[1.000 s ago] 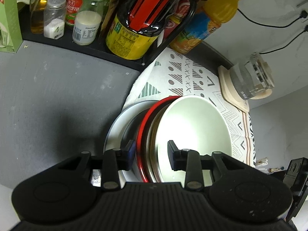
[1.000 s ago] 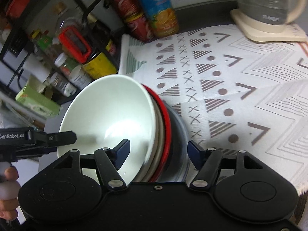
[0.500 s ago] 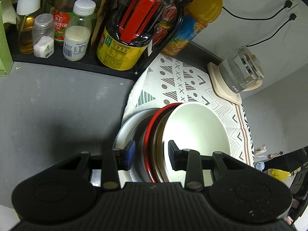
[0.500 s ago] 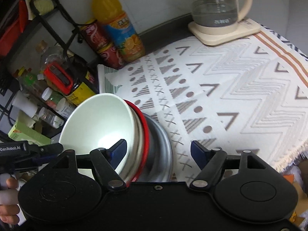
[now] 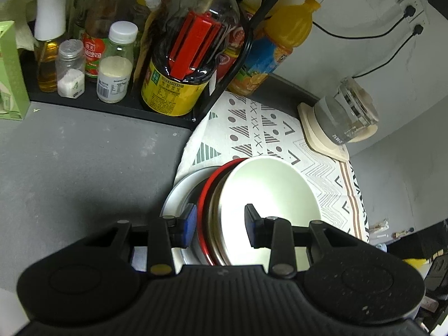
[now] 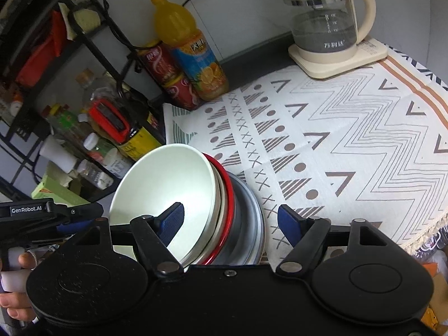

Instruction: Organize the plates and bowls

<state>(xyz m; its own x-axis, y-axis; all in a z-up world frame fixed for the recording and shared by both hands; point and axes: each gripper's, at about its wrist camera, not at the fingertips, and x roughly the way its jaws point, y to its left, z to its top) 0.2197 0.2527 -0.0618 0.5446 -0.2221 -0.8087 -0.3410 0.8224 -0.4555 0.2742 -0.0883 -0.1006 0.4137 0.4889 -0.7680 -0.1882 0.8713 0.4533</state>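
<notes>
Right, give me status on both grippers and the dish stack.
Left gripper and right gripper both straddle the stack's rims, contact unclear. White bowl tops red plate and silver plate. Cloth ahead bare.

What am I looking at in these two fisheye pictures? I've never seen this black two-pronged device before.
Those are handheld grippers, one in each of a person's hands, each with a camera looking along its fingers. The left gripper and the right gripper grip opposite sides of one stack: a white bowl over a red-rimmed plate and a grey plate. Behind it lie a patterned cloth, a glass kettle, an orange juice bottle and a condiment rack.
</notes>
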